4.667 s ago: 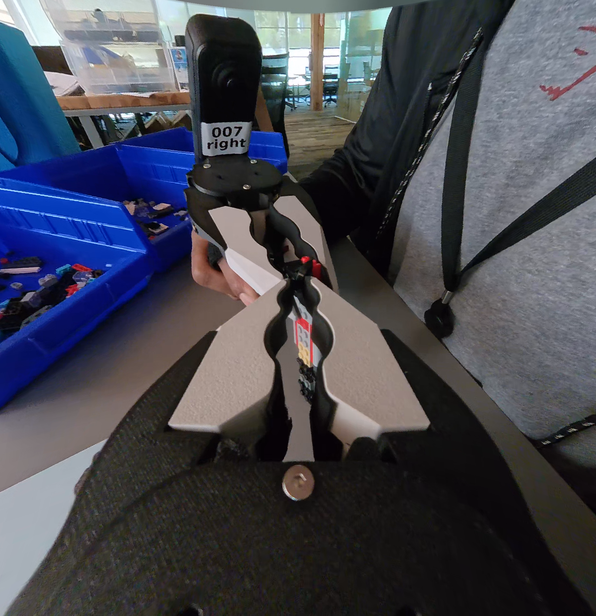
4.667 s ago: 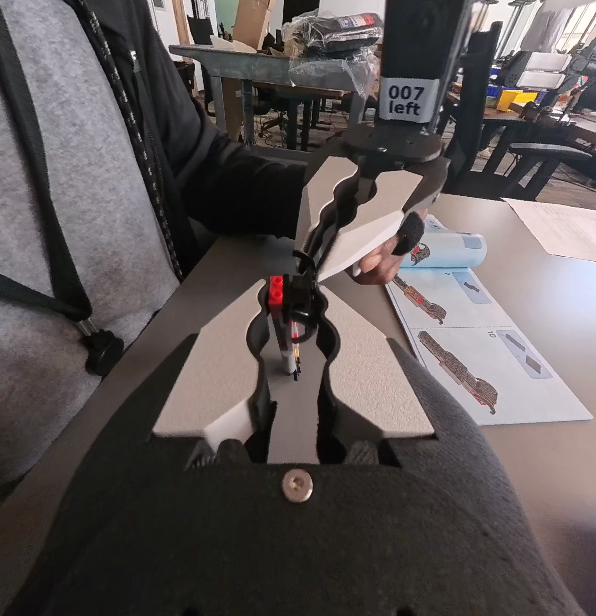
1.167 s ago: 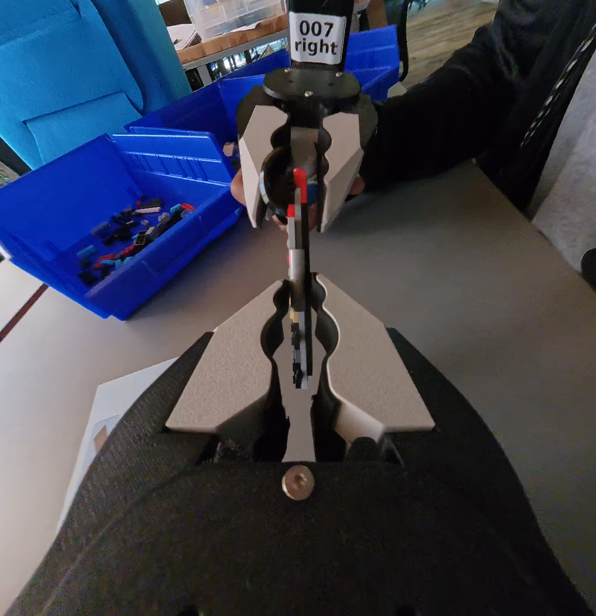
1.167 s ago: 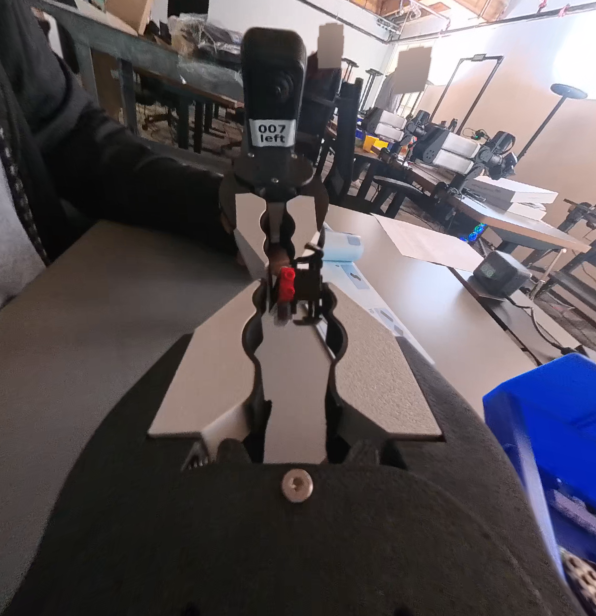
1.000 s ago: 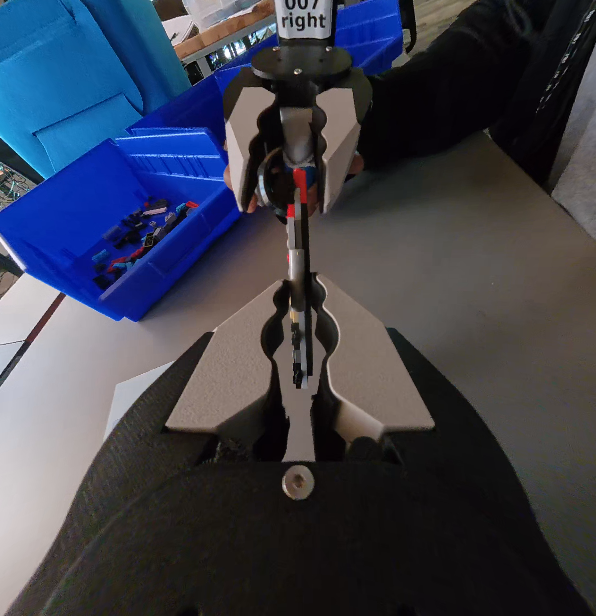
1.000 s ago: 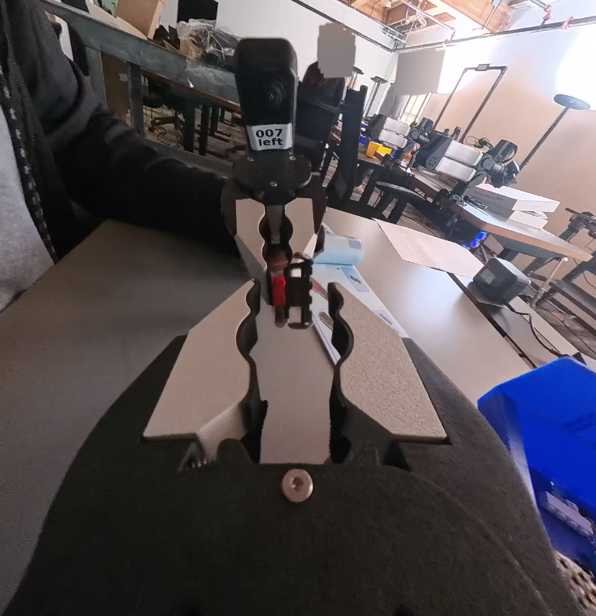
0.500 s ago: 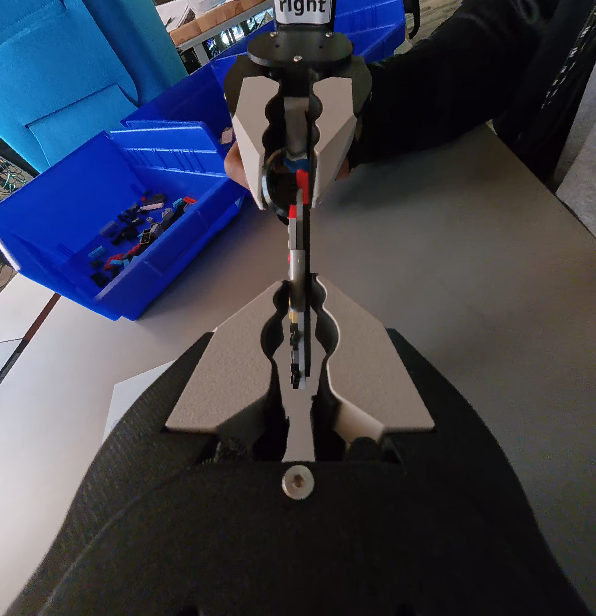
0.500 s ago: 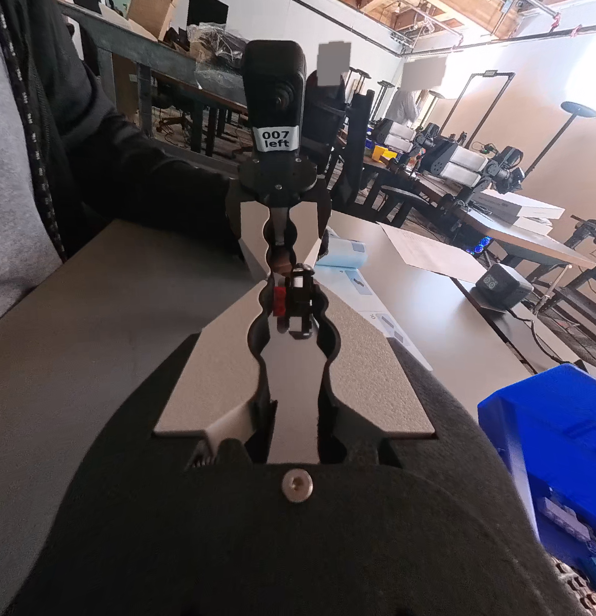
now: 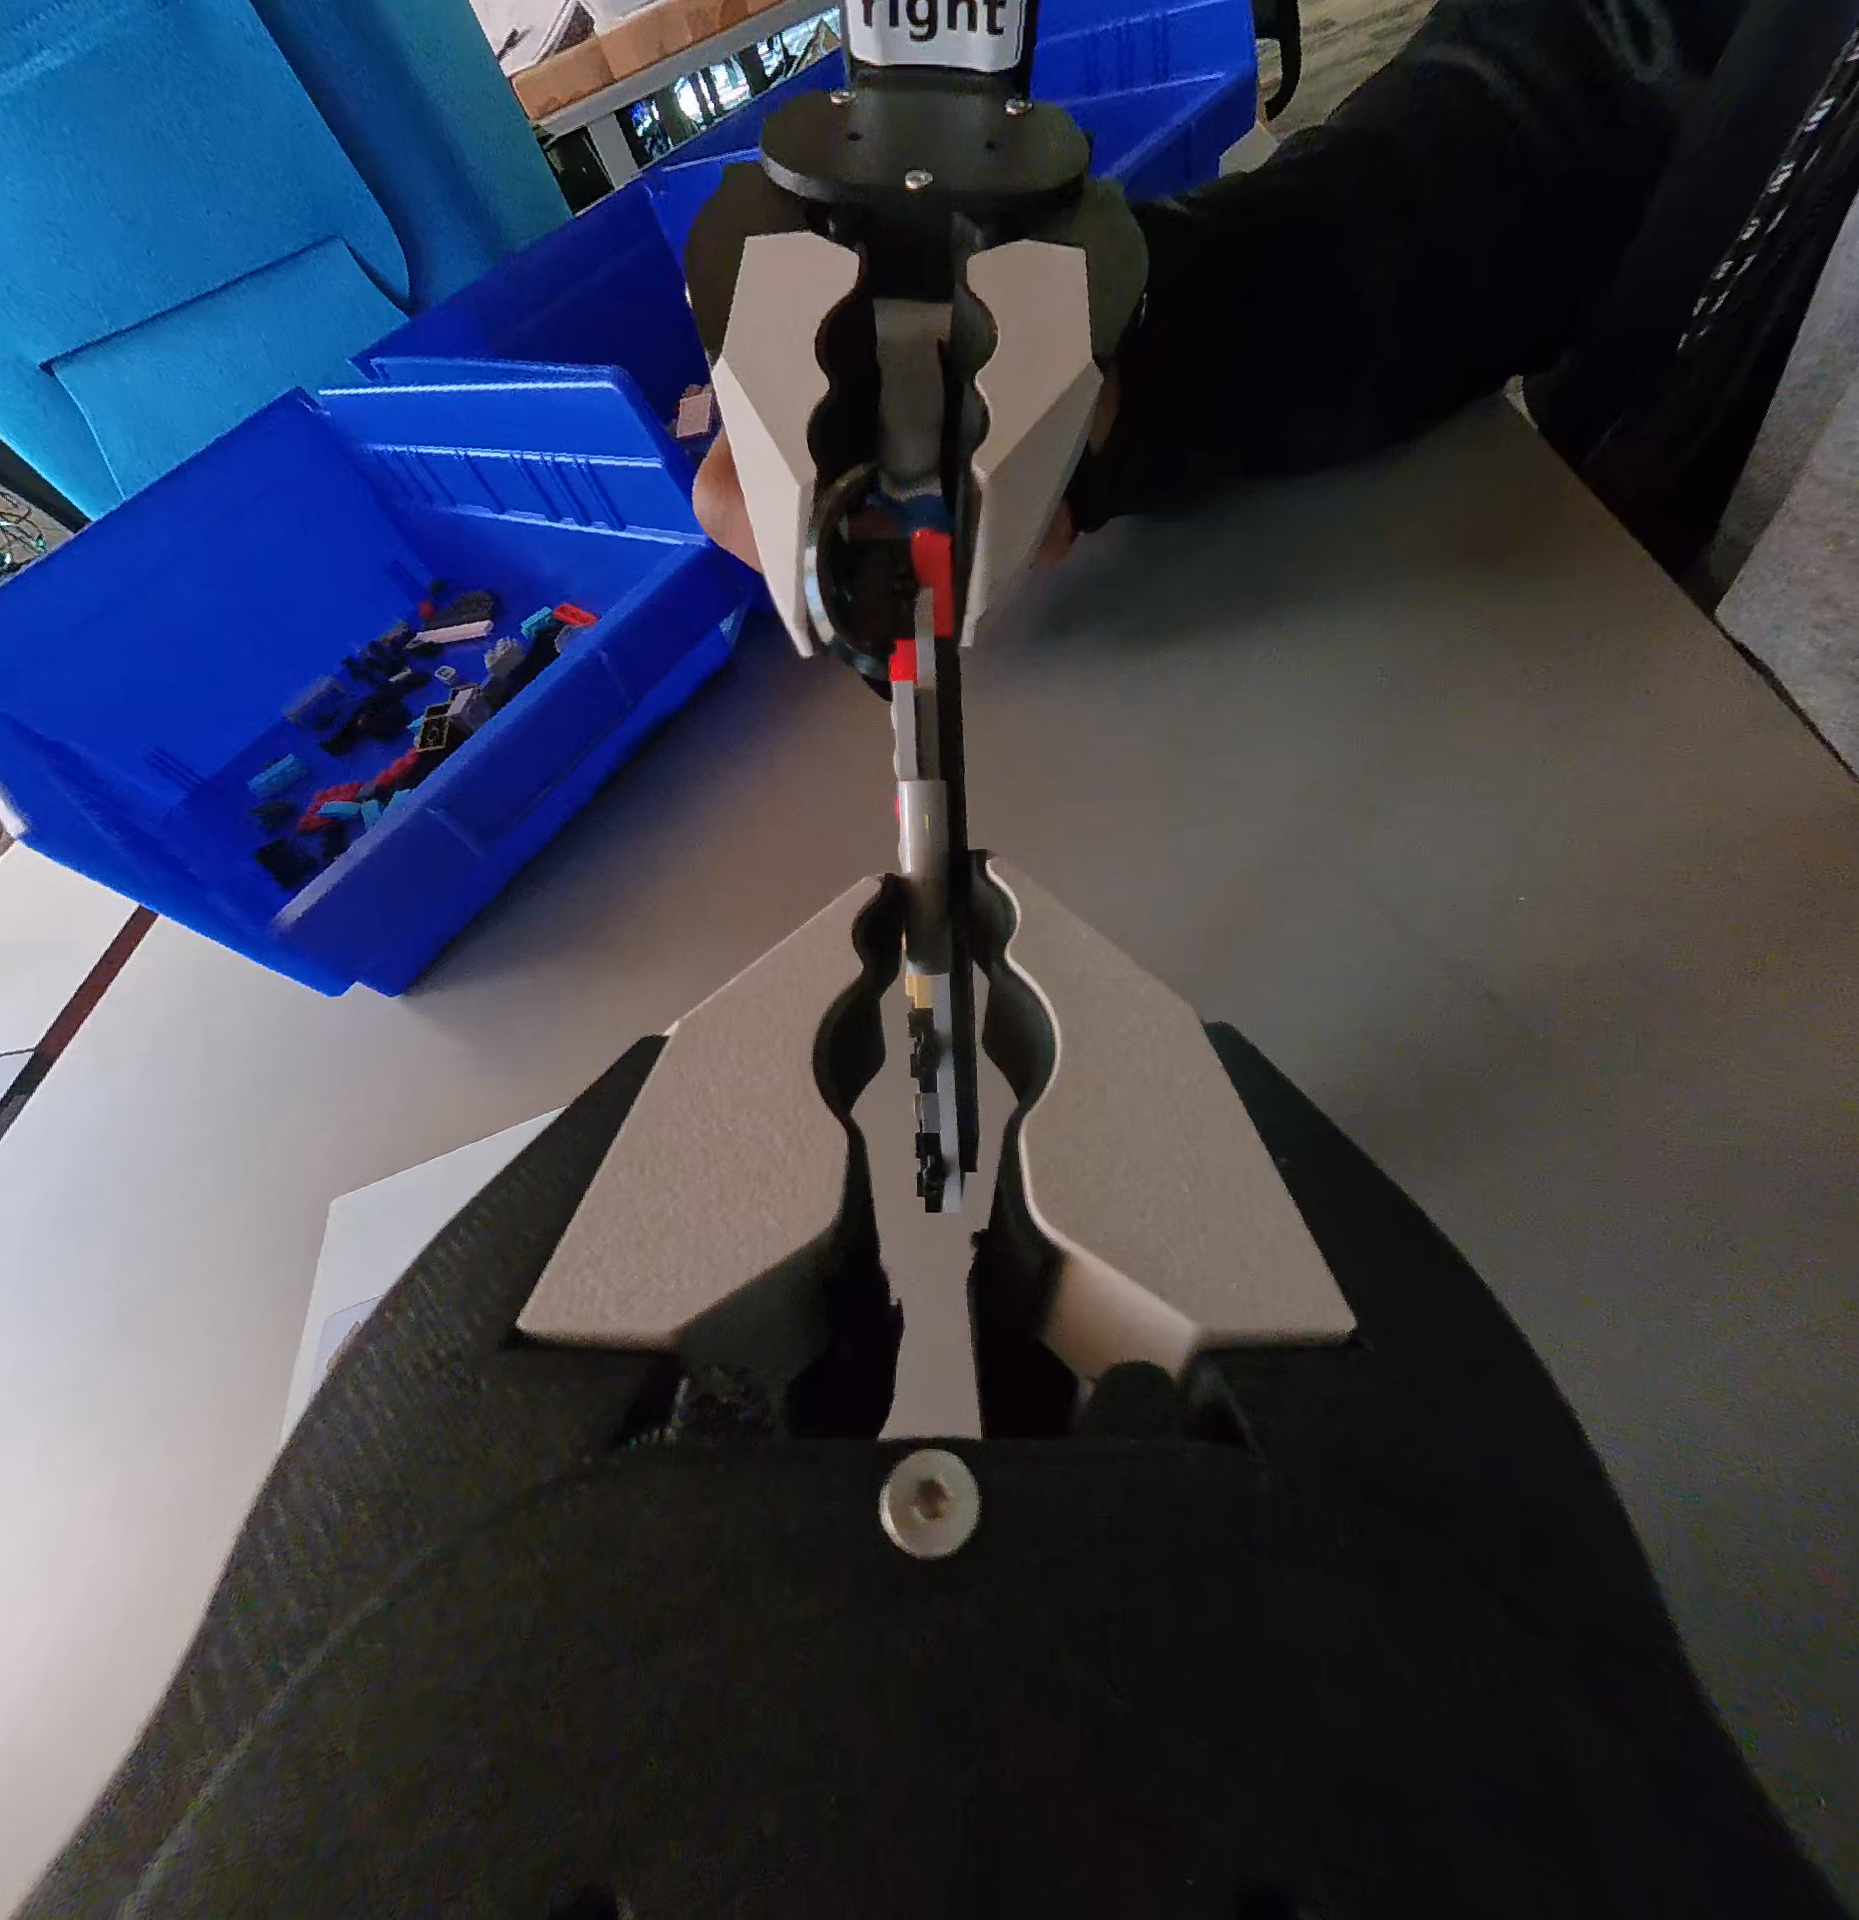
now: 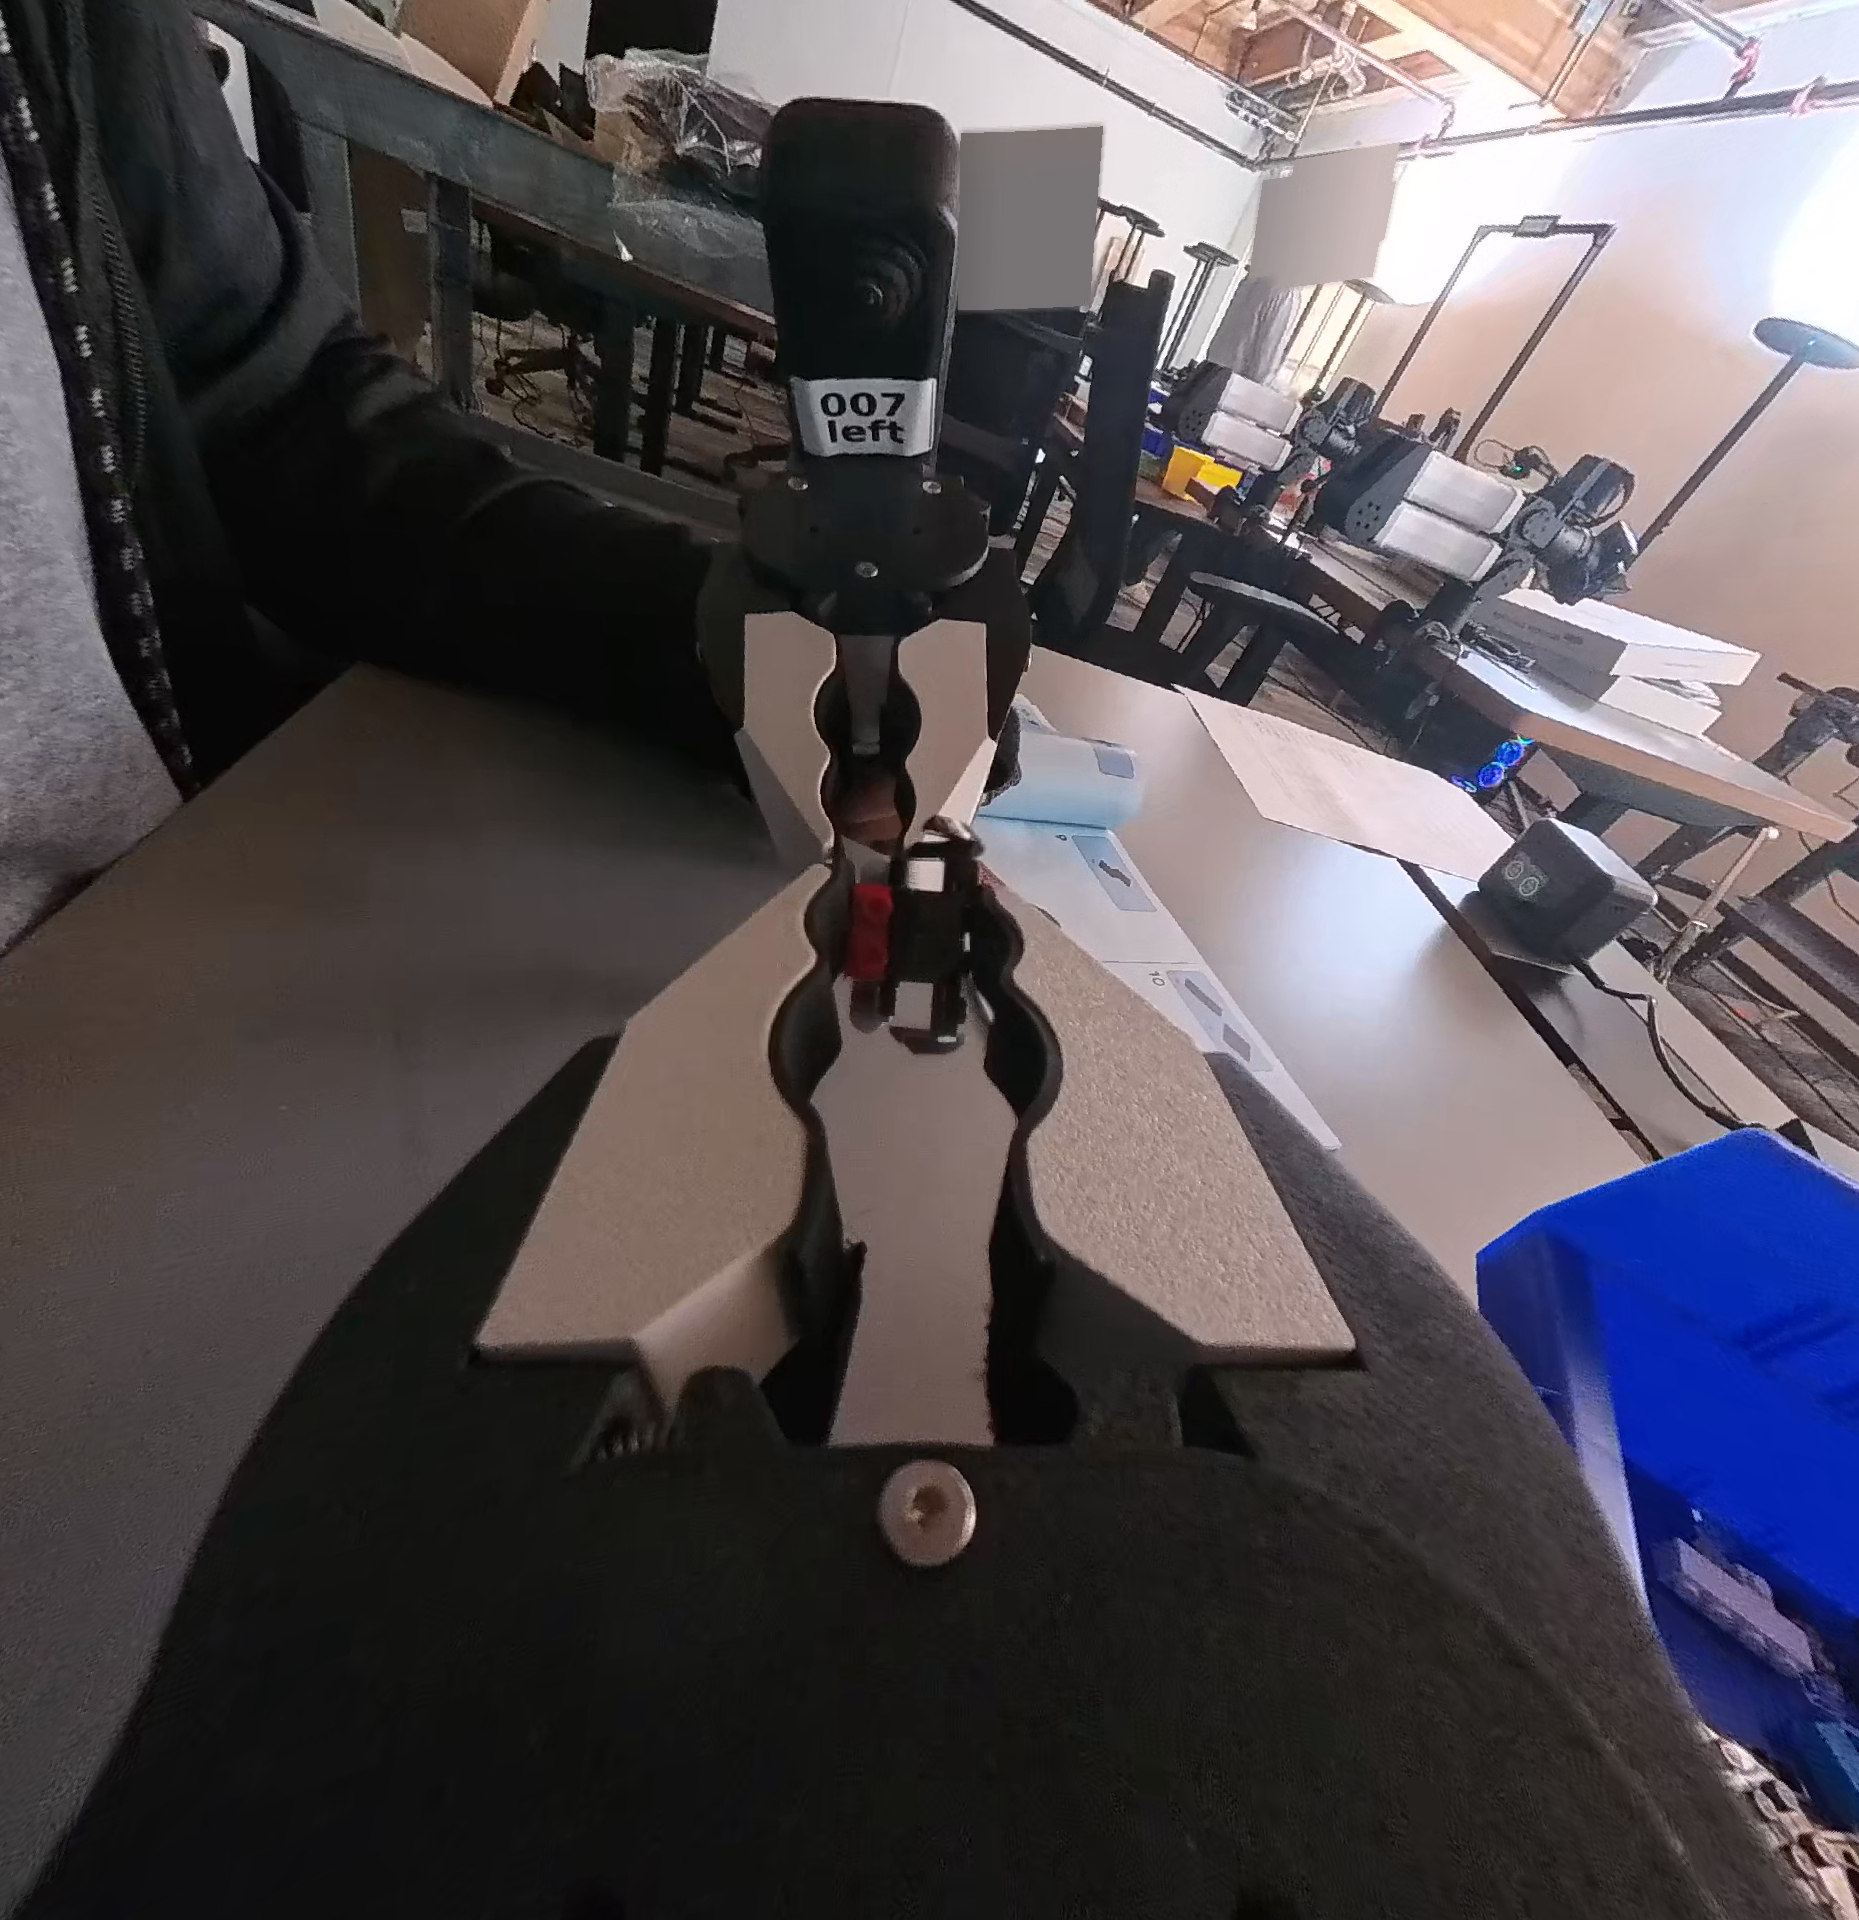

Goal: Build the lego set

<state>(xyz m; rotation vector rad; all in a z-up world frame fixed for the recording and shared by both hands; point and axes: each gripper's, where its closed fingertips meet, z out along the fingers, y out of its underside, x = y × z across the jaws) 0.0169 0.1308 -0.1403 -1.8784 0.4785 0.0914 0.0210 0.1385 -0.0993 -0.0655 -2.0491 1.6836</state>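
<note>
Bare table right of grippers; blue bin blocks left side

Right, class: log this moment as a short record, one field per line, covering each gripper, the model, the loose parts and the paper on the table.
left gripper: shut on the lego strip's near end
right gripper: shut on the strip's far end, by the red brick
lego strip: long, thin, held edge-on above the grey table
blue bin: holds loose pieces
instruction booklet: open on the table
</note>
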